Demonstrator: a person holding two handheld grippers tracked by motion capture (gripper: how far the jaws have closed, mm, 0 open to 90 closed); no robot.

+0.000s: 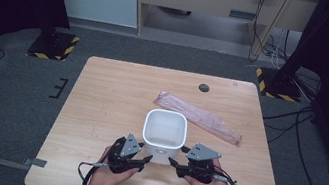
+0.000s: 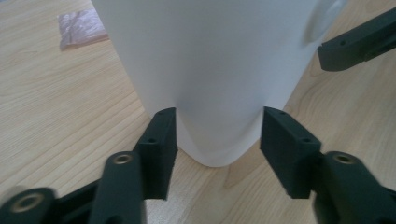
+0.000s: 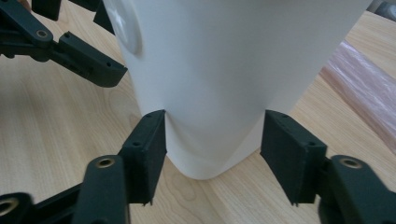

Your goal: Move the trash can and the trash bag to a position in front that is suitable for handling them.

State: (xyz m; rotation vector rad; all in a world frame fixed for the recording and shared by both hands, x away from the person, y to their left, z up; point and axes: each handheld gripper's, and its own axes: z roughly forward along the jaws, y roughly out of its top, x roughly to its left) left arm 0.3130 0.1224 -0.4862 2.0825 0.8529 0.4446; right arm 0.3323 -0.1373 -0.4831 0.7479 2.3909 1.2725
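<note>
One white bin (image 1: 165, 129) stood upright on the table (image 1: 101, 97), near its front edge, between both grippers. Left gripper (image 1: 146, 159) straddled its near-left corner with jaws spread wide; right gripper (image 1: 172, 162) did likewise at the near-right corner, open too. Behind the bin lay a pink packet (image 1: 199, 116).

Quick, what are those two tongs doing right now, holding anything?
Left tongs: open, jaws either side of a near corner of the white tub, holding nothing.
Right tongs: open, straddling the tub's other near corner, holding nothing.
</note>
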